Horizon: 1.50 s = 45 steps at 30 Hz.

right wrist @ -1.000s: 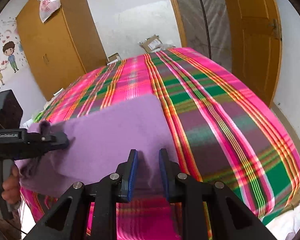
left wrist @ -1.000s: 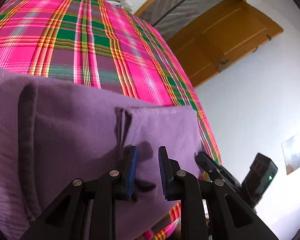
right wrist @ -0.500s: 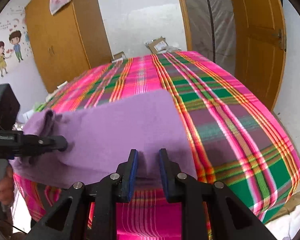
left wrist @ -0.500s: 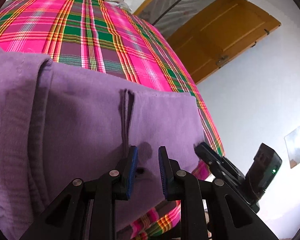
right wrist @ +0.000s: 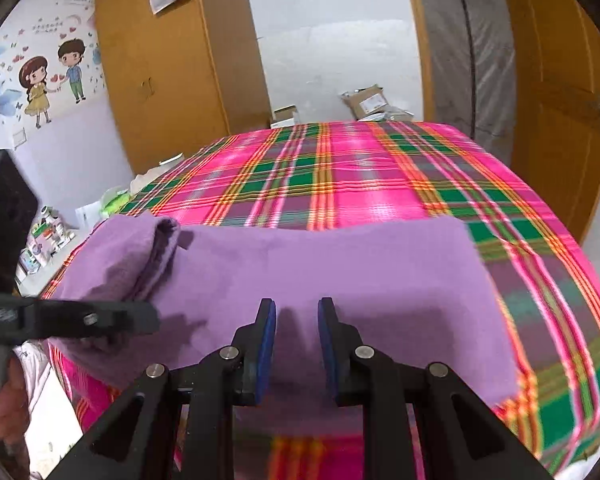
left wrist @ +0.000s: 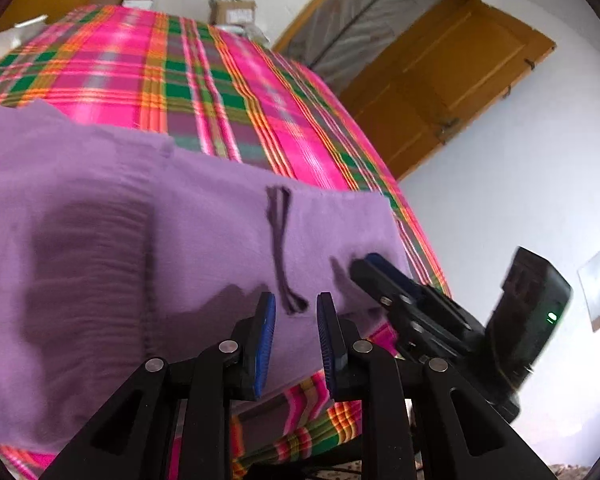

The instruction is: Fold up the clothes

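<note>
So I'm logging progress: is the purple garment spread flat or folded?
Partly folded. The purple garment lies across the plaid bedspread, its left end doubled over into a thick roll; the rest lies flat.

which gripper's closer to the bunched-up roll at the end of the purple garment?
Left. The left gripper sits right beside the bunched roll, at that end of the purple garment. The right gripper is further along, near the garment's middle-front edge.
</note>
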Available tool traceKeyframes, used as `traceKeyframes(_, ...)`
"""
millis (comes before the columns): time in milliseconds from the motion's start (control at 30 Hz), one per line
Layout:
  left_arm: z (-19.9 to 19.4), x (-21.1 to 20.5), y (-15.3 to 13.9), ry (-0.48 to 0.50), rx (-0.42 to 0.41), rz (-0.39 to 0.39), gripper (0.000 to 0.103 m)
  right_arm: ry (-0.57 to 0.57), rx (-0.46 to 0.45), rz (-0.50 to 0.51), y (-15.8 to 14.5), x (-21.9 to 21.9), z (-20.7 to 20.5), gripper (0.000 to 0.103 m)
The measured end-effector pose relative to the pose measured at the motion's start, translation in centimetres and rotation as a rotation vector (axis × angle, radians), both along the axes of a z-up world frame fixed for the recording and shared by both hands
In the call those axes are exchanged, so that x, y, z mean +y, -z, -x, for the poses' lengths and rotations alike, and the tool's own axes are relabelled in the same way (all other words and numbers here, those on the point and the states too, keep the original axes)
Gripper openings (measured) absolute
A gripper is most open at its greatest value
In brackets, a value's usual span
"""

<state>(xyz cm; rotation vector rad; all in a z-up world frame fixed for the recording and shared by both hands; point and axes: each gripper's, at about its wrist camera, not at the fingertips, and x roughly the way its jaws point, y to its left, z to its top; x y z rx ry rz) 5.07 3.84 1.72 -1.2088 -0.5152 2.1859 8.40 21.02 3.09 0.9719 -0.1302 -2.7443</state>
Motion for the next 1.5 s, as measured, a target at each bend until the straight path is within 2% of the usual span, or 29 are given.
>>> traceKeyframes(167, -1.0, -2.9, -0.7, -0.077, 0.018, -0.025, 0.022, 0.008, -0.081, -0.006, 1.2, -1.8, 3.0, 0.022)
traceKeyframes(433, -1.6, -7.6, -0.8, -0.186, 0.027, -0.032, 0.022, 0.026, -0.064, -0.046, -0.4, -3.0, 5.5, 0.022)
traceKeyframes(567, -1.3, -9.3, -0.6, -0.227, 0.02, -0.036, 0.022, 0.04, -0.136, -0.043, 0.7, -3.5, 7.9, 0.022)
traceKeyframes(733, -1.5, -11.3, -0.5, -0.271, 0.021, -0.022, 0.022, 0.041, -0.137, -0.074, 1.1, -3.9, 7.9, 0.022)
traceKeyframes(800, -1.7, -12.2, -0.8, -0.288, 0.027, -0.021, 0.022, 0.046, -0.149, -0.065, 0.7, -3.7, 7.9, 0.022)
traceKeyframes(867, -1.9, -13.5, -0.9, -0.316, 0.038, -0.02, 0.022, 0.04, -0.119, -0.027, -0.3, -3.7, 7.2, 0.022)
traceKeyframes(1000, -2.5, -16.1, -0.7, -0.372, 0.034, -0.013, 0.022, -0.023, -0.054, 0.002, -2.0, -5.1, 5.4, 0.022)
traceKeyframes(1100, -3.0, -18.3, -0.3, -0.423, 0.025, -0.011, 0.022, -0.117, -0.021, 0.028, -2.5, -7.1, 3.8, 0.022)
traceKeyframes(1267, -3.5, -21.2, 0.1, -0.485, 0.016, -0.013, 0.022, -0.288, 0.049, 0.0, -2.7, -12.2, 1.4, 0.023)
traceKeyframes(1400, -3.5, -22.4, 0.8, -0.494, -0.008, -0.018, 0.022, -0.402, 0.057, -0.007, -2.1, -16.4, 0.3, 0.032)
traceKeyframes(1500, -3.8, -23.2, 1.3, -0.509, -0.022, -0.021, 0.022, -0.477, 0.043, -0.012, -1.4, -18.9, -0.5, 0.032)
